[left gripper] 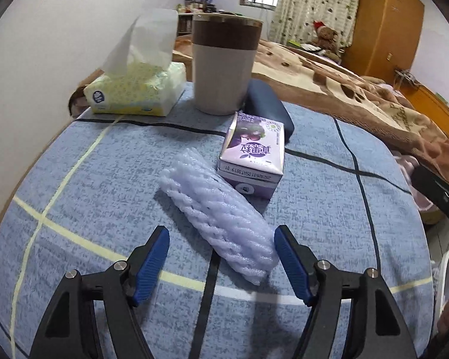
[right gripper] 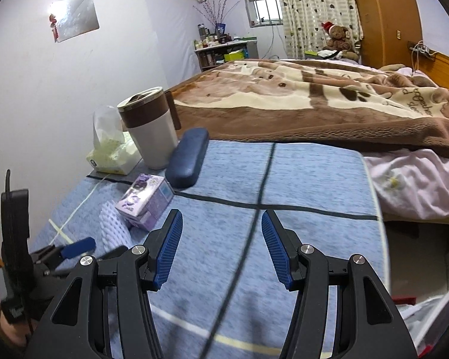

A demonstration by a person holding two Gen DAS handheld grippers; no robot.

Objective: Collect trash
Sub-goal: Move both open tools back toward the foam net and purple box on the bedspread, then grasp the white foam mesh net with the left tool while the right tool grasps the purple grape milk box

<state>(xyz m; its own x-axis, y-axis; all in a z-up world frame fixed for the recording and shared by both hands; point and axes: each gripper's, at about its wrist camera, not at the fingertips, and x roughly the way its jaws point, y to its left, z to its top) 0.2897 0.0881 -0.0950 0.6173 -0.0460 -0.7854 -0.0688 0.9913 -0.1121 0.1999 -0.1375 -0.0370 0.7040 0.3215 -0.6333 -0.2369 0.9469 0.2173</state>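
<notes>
A white foam fruit net (left gripper: 218,212) lies flat on the blue checked cloth (left gripper: 104,179). My left gripper (left gripper: 221,236) is open, and its blue pads stand on either side of the net's near end without touching it. A purple drink carton (left gripper: 253,155) lies just behind the net. In the right wrist view the carton (right gripper: 145,203) and the foam net (right gripper: 113,227) sit at the left, with the left gripper's pad (right gripper: 77,246) beside the net. My right gripper (right gripper: 221,221) is open and empty above bare cloth.
A tissue pack (left gripper: 137,89), a tall beige and brown cup (left gripper: 224,62) and a dark blue glasses case (left gripper: 269,107) stand at the back of the cloth. A bed with a brown blanket (right gripper: 314,101) lies beyond. The cloth's right edge (right gripper: 374,197) drops off.
</notes>
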